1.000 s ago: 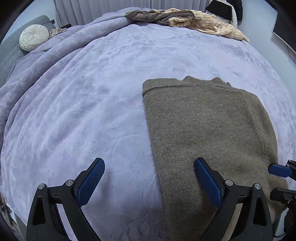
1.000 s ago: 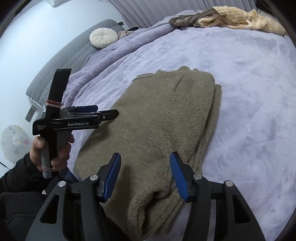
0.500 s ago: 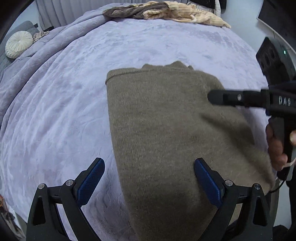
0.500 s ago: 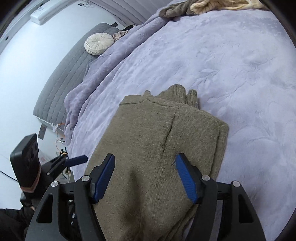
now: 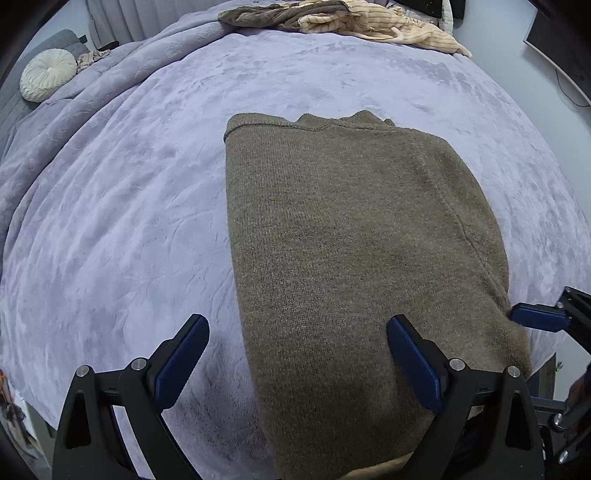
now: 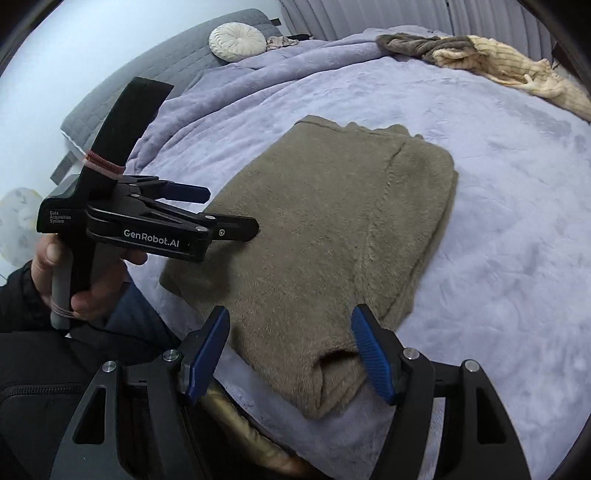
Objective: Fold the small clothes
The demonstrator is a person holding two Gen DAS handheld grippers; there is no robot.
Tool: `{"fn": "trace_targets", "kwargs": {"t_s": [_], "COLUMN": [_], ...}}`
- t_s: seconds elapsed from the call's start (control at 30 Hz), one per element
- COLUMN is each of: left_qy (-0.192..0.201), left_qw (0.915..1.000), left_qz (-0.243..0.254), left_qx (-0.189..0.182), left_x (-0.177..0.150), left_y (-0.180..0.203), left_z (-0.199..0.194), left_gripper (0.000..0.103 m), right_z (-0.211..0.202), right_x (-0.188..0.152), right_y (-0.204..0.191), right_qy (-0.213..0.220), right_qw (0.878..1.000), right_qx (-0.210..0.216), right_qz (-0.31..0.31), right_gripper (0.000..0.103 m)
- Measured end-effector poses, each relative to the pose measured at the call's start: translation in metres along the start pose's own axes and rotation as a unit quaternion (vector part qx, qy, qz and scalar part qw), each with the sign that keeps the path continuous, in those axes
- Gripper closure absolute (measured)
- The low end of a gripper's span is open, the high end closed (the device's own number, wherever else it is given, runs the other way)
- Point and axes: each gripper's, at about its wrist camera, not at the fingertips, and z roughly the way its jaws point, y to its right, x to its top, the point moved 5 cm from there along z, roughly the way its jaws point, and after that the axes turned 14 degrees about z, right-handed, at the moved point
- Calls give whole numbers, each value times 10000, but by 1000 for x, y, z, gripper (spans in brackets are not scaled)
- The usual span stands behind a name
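Note:
An olive-brown knit sweater (image 5: pixel 343 236) lies folded lengthwise on the lavender bed cover (image 5: pixel 110 221), its collar at the far end. It also shows in the right wrist view (image 6: pixel 332 229). My left gripper (image 5: pixel 295 358) is open and empty over the sweater's near left edge; it shows from the side in the right wrist view (image 6: pixel 221 214). My right gripper (image 6: pixel 291 354) is open and empty over the sweater's near right corner, where a rolled fold shows. One of its blue fingertips (image 5: pixel 535 317) shows in the left wrist view.
A pile of brown and cream striped clothes (image 5: pixel 340 18) lies at the bed's far edge, also seen in the right wrist view (image 6: pixel 480 55). A round white cushion (image 5: pixel 48 74) sits on a grey headboard at the far left. The bed's near edge is just below the grippers.
Both grippers have pulled back toward the sweater's near end and settled at its two corners. The right gripper has left the middle of the left view. The sweater has not shifted.

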Motion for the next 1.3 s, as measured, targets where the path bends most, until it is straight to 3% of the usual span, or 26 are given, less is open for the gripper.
{"fn": "trace_targets", "kwargs": {"t_s": [0.17,0.37,0.53,0.67,0.8,1.3], "left_qy": [191,501,797,453,172,65], "left_qw": [9996,9981,9948,9958,9961,9963], "left_qz": [59,-337,-502,-525,-764,-825], "left_qx": [188,93,377,601,418,225], "left_x": [9,20,15,13,6,12], "left_y": [9,5,5,1,-6,-19], "left_z": [-24,-42,-50,-41,-30,-18], "left_gripper": [5,5,5,5,5,5], "right_z": [-42,-50,-42,-34,-28,-21], "right_x": [14,33,32,31,31,50], "right_y": [-8,-12,-16,-16,-15,-10], "right_qy": [730,889,744,648,545,391], "right_qw": [9927,9821,9796,9788,9784,9736], "right_qx": [-958,-1655,-1864,-1941,-1991,-2251], "right_qz": [108,98,-23,-19,-60,23], "right_gripper": [28,26,26,26,26,26]}}
